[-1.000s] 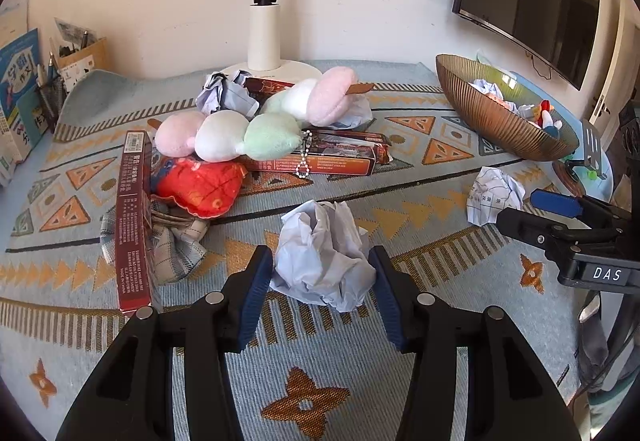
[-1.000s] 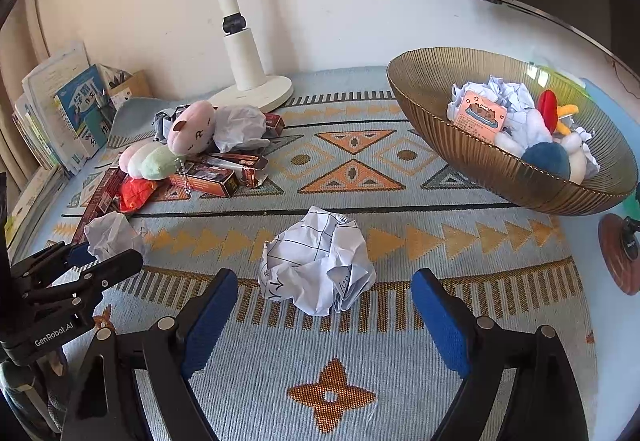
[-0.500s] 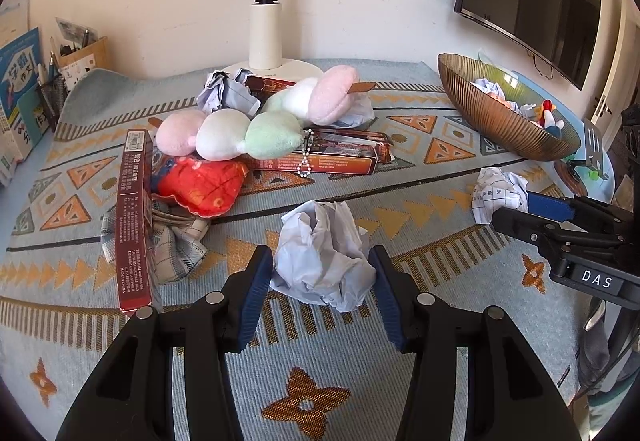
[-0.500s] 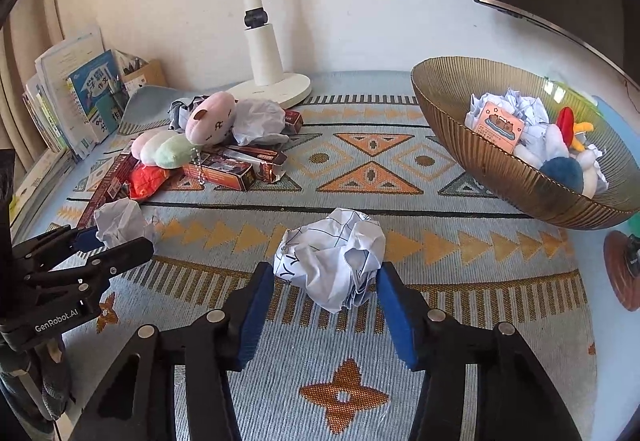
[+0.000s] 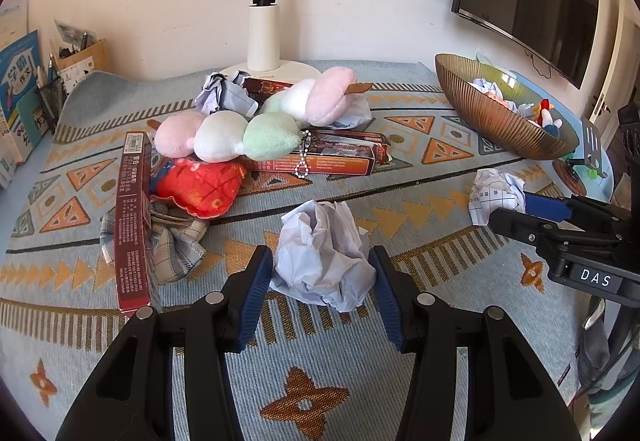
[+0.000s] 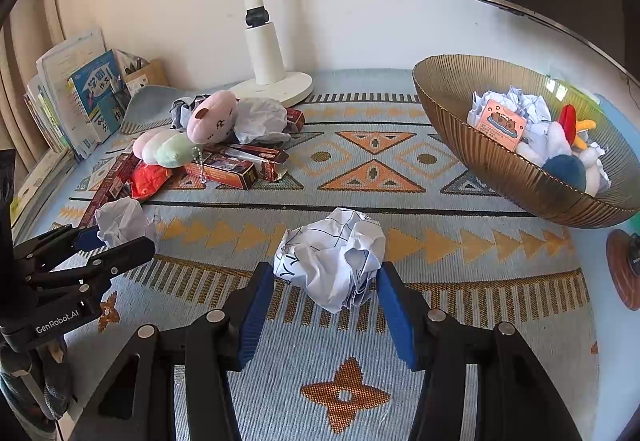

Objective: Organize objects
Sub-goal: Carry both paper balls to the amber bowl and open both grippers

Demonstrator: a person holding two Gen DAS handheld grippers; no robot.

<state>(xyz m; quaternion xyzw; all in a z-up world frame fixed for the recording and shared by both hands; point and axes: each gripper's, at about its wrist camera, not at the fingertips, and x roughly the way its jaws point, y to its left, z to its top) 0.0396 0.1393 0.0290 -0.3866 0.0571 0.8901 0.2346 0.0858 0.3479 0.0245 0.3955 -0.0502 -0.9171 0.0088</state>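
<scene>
Paper, crumpled into two loose balls, sits in both grippers above the patterned rug [image 6: 400, 177]. The plain paper ball [image 5: 322, 255] is pale bluish white with deep folds and no print showing; the left gripper [image 5: 320, 283] has its blue pads pressed against both sides of it, jaws narrowed to the ball's width. The ball bulges forward beyond the fingertips, toward a red fabric pouch [image 5: 198, 187] and a heap of plush dango skewers [image 5: 226, 139] lying over long red boxes [image 5: 132, 217].

The printed paper ball [image 6: 332, 257] is white with dark grid lines and marks. The right gripper [image 6: 326, 291] clamps it likewise, pads touching left and right, the ball filling the gap and rising above the fingertips.

Each gripper shows in the other's view, low at the side, with its paper at the tip. To the right stands a ribbed bronze bowl [image 6: 460, 113], well apart from both balls, holding more crumpled paper, a pink card and a plush chicken [image 6: 568, 145]. A white lamp base [image 6: 276, 85] stands by the wall.
</scene>
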